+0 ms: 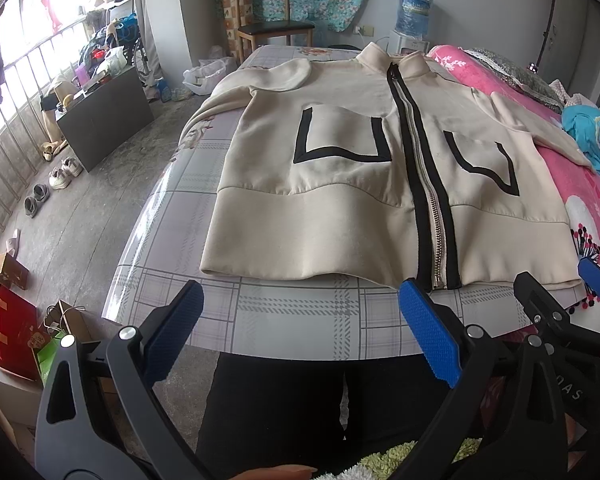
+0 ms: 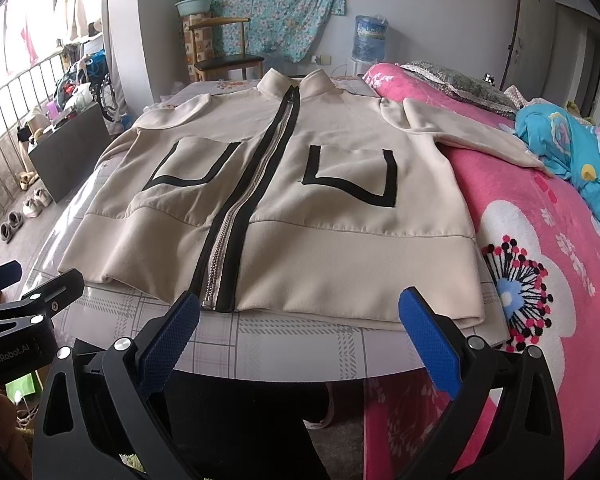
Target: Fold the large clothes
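A cream zip jacket [image 1: 340,184] [image 2: 308,216] with black zip trim and black-edged pockets lies flat, front up, on a plaid-covered table [image 1: 300,320] [image 2: 292,344], collar at the far end. One sleeve is folded over its left shoulder; the other reaches right onto the pink blanket. My left gripper [image 1: 300,320] hangs open just short of the hem, left of the zip. My right gripper [image 2: 300,328] is open too, before the hem right of the zip, and shows in the left wrist view [image 1: 560,292]. Nothing is between either pair of fingers.
A bed with a pink flowered blanket [image 2: 540,240] and a blue cloth [image 2: 564,144] adjoins the table on the right. A wooden chair [image 1: 272,24] and a water dispenser [image 1: 412,20] stand behind. Shoes [image 1: 60,176], a dark cabinet [image 1: 104,116] and paper bags [image 1: 16,328] are on the floor at left. A person's dark trousers [image 1: 300,408] are below.
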Tool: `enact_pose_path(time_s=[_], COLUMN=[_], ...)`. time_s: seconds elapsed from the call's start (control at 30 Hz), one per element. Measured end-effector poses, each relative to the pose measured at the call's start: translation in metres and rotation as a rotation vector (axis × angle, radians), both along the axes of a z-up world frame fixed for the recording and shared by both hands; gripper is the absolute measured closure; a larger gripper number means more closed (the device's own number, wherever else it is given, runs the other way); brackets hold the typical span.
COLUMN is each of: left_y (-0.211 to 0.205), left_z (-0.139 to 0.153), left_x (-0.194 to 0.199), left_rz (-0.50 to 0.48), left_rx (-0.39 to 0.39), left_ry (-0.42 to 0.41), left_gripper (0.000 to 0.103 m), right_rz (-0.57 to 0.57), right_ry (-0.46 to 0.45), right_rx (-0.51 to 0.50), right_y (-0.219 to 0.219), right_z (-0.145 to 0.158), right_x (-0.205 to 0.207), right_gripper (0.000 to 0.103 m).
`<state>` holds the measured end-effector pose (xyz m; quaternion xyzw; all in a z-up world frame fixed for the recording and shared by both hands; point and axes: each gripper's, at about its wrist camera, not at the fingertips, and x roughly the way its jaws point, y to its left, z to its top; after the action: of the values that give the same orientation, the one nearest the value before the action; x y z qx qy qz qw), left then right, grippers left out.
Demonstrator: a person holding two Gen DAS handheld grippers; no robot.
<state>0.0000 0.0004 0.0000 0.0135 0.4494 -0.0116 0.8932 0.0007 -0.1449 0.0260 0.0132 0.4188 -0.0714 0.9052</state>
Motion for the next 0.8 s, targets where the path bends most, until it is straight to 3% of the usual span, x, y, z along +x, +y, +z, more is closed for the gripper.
enact_pose_path(time_s=[0.8], left_y=[0.003], left_z=[0.004], left_x=[0.002], left_rz=[0.001], left_rx=[-0.001], left_ry=[-0.007], left_gripper=[0.008], right_rz=[-0.004], right_ry=[-0.016], right_rx=[-0.012], right_y=[0.001], right_z=[0.011], right_x=[0.000], right_gripper=[0.006])
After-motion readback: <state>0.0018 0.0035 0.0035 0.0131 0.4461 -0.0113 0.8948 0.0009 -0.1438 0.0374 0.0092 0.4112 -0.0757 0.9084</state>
